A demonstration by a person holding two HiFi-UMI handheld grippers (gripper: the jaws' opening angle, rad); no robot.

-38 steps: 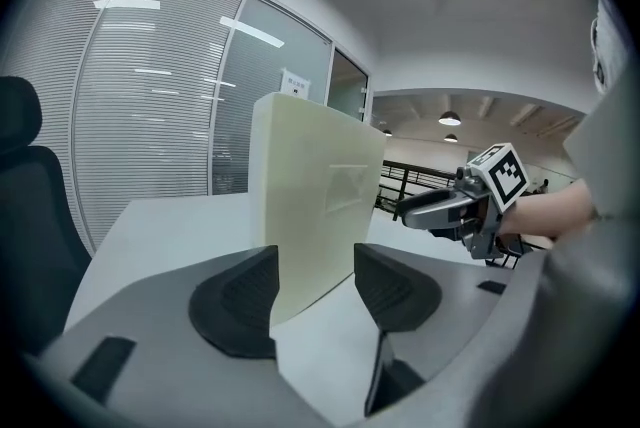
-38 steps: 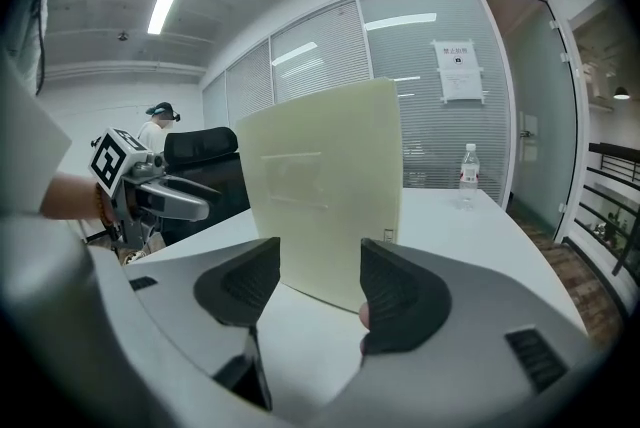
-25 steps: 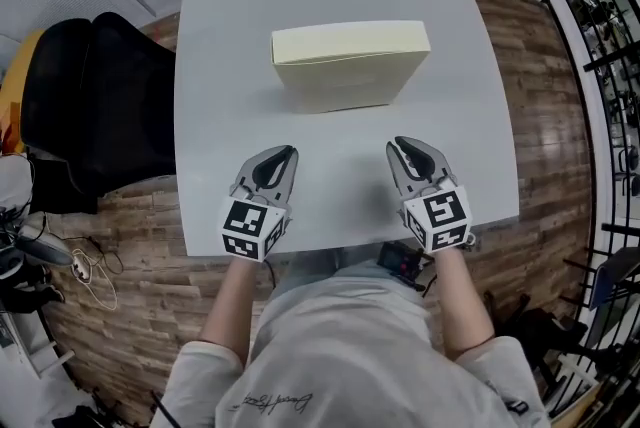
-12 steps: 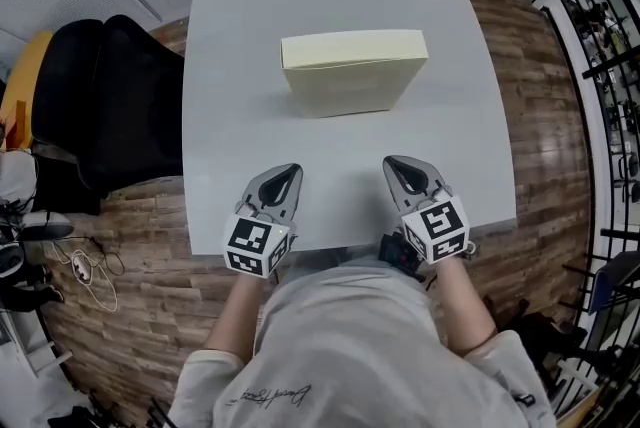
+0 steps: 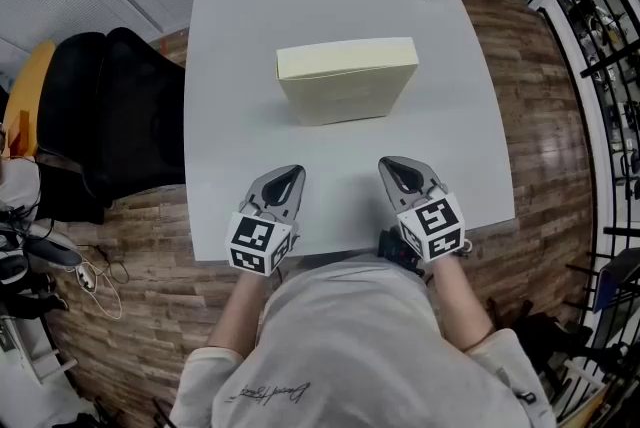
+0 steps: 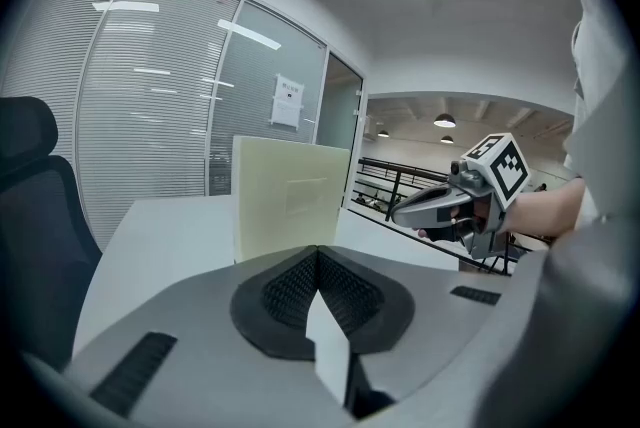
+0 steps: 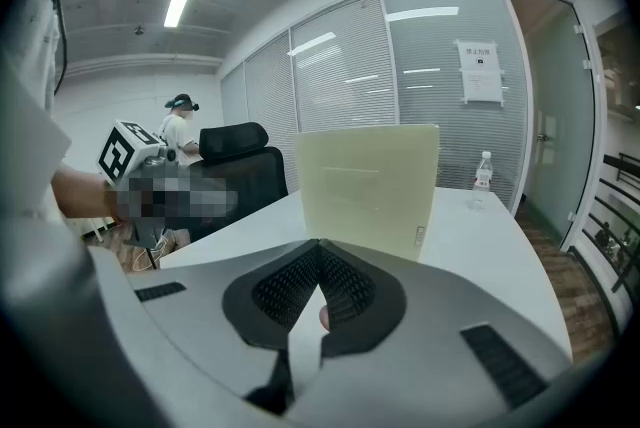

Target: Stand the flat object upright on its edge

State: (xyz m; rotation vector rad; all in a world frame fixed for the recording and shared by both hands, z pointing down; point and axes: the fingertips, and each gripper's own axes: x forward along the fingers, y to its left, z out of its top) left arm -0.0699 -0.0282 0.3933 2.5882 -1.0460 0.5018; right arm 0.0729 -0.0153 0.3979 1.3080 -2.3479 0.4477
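Box (image 5: 347, 81) is seen upright on edge, well ahead of L gripper (image 5: 289, 176) & R gripper (image 5: 393, 166), both closed on nothing: task judged done.

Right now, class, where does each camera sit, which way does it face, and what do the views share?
Head view: on the head, facing down at table, box, left gripper, right gripper, forearms.
Left gripper view: along its shut jaws toward the box; right forearm shows.
Right gripper view: along its shut jaws toward box and bottle.
Shared: the box.
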